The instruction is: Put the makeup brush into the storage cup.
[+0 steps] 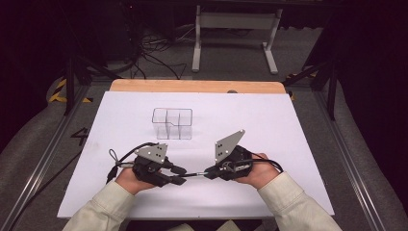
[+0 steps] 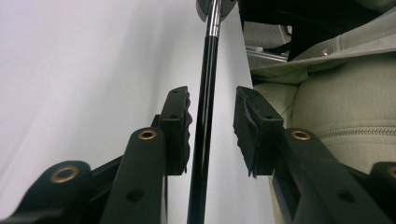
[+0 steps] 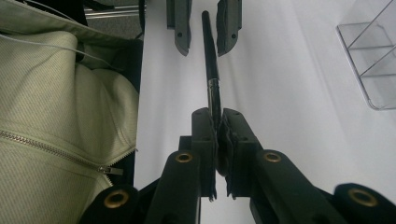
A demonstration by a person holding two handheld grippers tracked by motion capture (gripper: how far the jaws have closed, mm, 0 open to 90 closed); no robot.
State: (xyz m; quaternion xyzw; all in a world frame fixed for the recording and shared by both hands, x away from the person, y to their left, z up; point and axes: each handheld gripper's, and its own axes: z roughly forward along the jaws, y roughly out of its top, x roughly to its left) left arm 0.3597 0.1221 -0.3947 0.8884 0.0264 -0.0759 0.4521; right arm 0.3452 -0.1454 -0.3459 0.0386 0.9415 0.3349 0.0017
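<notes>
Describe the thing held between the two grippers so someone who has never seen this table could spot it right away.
On the white table, look at the near edge, in front of the clear divided box. Bridging the left gripper and right gripper is a pen. It is thin, glossy black with a silver band, unlike the transparent box.

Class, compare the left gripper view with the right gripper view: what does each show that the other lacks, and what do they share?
Left gripper view alone: its own jaws standing apart around the pen, pads clear of it.

Right gripper view alone: the right gripper shut on the pen's metal end, and a clear divided box at the edge.

Shared: the black pen, the white sheet, a pale zipped jacket, and the left gripper around the pen.
</notes>
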